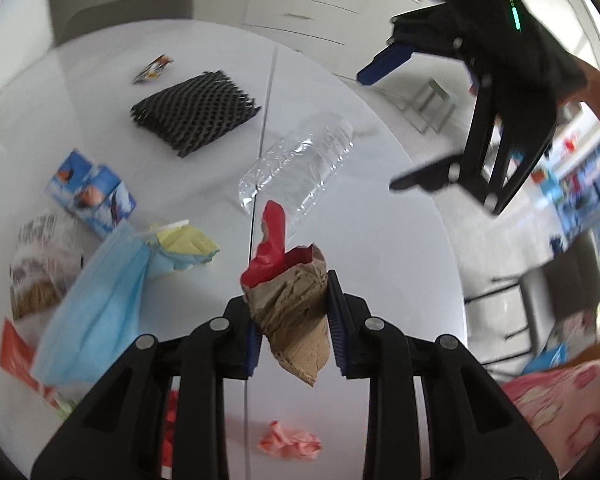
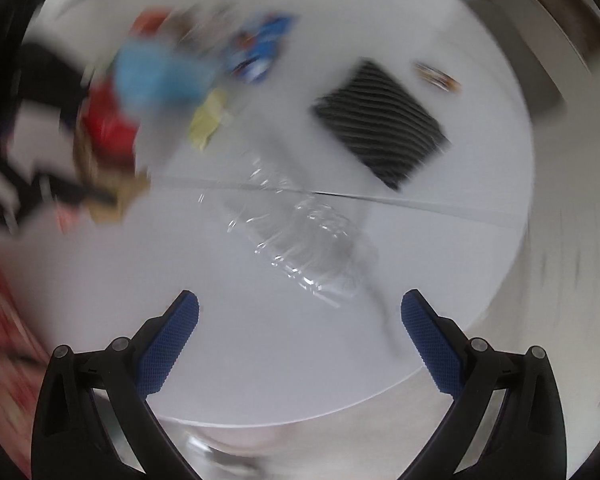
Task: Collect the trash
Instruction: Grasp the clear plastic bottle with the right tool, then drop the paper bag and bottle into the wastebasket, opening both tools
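My left gripper is shut on a crumpled brown paper wad with red lining, lifted above the white round table. A crushed clear plastic bottle lies beyond it on the table. My right gripper stands open above the table's edge with nothing between its blue pads; the clear bottle lies just ahead of it. In the left wrist view the right gripper hangs open at the upper right. The right wrist view is blurred; the paper wad shows at its left.
On the table lie a black mesh foam pad, a small snack wrapper, blue cartons, a blue face mask, yellow paper, a printed bag and a pink crumpled paper. Chairs stand at the right.
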The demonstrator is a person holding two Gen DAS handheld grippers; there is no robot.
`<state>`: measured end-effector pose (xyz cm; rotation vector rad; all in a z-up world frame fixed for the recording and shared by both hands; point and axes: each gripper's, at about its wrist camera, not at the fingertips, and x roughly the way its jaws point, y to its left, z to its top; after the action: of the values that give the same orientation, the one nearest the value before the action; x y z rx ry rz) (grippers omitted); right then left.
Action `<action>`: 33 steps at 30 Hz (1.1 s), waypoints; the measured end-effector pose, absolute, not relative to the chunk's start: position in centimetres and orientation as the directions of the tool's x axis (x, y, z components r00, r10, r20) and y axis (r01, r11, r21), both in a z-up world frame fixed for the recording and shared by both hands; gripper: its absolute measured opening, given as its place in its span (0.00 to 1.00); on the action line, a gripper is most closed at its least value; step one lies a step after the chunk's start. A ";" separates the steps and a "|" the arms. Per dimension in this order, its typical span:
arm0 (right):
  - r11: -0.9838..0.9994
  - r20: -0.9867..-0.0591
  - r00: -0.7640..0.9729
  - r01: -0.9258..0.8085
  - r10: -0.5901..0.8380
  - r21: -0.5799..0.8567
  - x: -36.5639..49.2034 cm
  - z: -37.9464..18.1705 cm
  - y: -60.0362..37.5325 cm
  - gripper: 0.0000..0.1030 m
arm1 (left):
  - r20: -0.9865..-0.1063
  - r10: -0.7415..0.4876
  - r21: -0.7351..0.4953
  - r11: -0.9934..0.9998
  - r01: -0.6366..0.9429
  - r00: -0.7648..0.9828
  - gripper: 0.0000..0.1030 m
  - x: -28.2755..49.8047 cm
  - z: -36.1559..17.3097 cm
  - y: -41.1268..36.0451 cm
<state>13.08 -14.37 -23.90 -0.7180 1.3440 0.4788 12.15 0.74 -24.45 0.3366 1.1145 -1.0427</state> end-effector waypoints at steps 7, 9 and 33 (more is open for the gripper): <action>0.448 -0.971 0.188 -0.863 -0.145 -0.234 13.8 -27.9 -13.2 0.96 | -0.864 -0.497 -0.298 0.641 0.707 0.087 0.27 12.3 -24.7 1.6; 0.405 -0.970 0.194 -0.882 -0.148 -0.239 13.7 -28.6 -12.9 0.92 | -0.862 -0.499 -0.317 0.671 0.670 0.092 0.27 12.4 -24.6 2.0; 0.988 -0.955 0.282 0.089 0.095 0.125 -13.5 -22.4 -34.9 0.67 | -0.802 -0.572 -0.421 0.336 0.843 -0.173 0.26 -5.8 -19.5 -13.8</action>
<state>-13.53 -34.87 -22.39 0.1654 1.2871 0.0040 -5.76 -13.76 -19.48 0.2978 1.1932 -1.2861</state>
